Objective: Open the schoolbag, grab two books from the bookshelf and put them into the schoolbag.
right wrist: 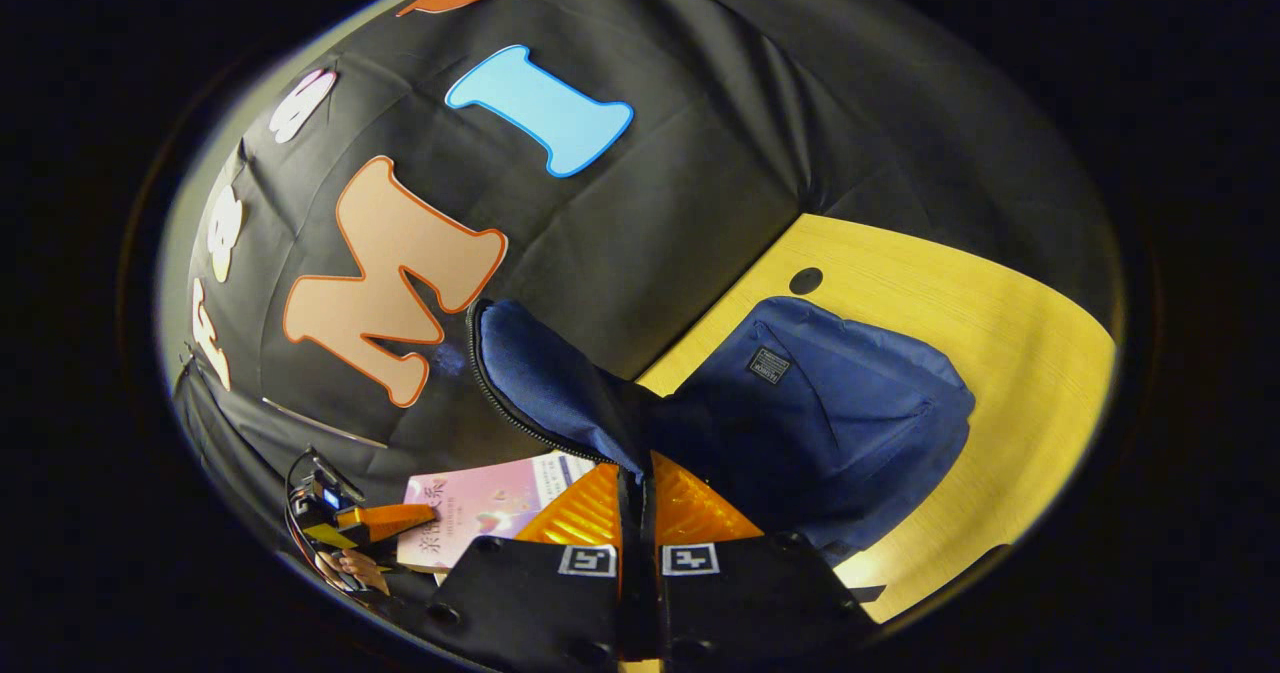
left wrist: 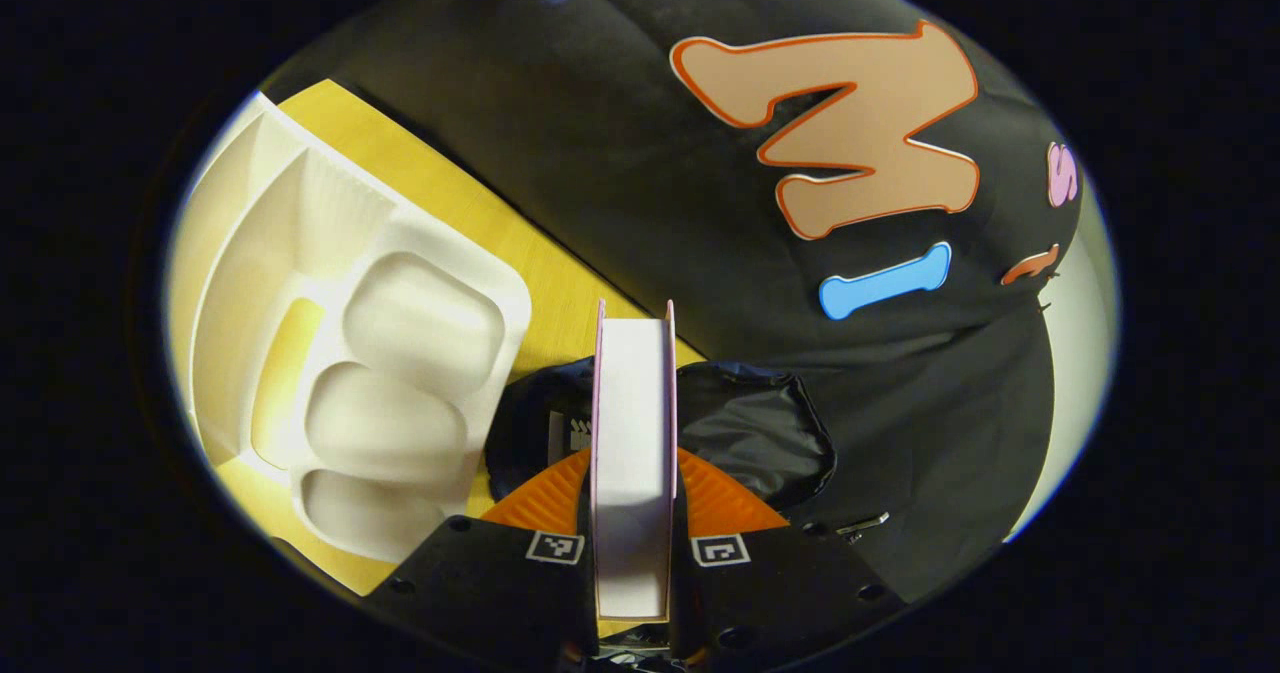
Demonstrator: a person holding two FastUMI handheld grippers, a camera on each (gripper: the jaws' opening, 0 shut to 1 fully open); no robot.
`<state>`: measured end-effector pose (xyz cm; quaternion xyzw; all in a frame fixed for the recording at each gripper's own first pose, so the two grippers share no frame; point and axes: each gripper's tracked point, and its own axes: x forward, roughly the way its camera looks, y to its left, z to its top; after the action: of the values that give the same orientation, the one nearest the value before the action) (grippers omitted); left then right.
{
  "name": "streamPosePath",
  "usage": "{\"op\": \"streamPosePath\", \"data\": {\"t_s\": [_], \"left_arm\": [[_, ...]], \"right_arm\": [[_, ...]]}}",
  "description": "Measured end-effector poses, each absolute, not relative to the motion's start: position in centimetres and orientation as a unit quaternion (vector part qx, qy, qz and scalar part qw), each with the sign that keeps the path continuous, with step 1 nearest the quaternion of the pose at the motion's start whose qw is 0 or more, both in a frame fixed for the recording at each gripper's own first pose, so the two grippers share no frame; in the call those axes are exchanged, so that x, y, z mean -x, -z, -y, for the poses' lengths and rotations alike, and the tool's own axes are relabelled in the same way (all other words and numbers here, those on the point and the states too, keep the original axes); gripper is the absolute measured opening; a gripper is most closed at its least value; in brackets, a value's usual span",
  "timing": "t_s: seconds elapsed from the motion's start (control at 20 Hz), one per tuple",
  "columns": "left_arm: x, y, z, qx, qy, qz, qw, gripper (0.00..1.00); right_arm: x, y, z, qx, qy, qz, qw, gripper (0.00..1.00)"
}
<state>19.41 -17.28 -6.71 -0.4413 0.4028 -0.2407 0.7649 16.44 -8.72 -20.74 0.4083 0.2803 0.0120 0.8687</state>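
Note:
My left gripper (left wrist: pixel 633 513) is shut on a pink-covered book (left wrist: pixel 633 403), seen edge-on with its white pages facing me. Just past the book lies the dark open mouth of the schoolbag (left wrist: pixel 760 433). The navy schoolbag (right wrist: pixel 850 403) lies on the yellow table (right wrist: pixel 1010 353). My right gripper (right wrist: pixel 640 503) is shut on the edge of the bag's flap (right wrist: pixel 545 373), holding it lifted with the zip showing. At the lower left of the right gripper view, the other gripper (right wrist: pixel 350 528) holds the pink book (right wrist: pixel 490 508) beside the bag's opening.
A white moulded rack (left wrist: pixel 350 353) with several hollow compartments lies on the yellow table (left wrist: pixel 540 253) to the left of the book. A round cable hole (right wrist: pixel 805 280) sits in the tabletop behind the bag. Black cloth walls close in behind.

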Motion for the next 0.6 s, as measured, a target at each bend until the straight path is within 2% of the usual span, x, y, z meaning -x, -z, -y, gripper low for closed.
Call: {"op": "streamPosePath", "data": {"t_s": [0.6], "left_arm": [[-19.1, 10.5, 26.9, 0.435, 0.255, -0.444, 0.741, 0.25]], "right_arm": [[-16.7, 20.3, 8.4, -0.401, -0.015, -0.279, 0.872, 0.03]]}}
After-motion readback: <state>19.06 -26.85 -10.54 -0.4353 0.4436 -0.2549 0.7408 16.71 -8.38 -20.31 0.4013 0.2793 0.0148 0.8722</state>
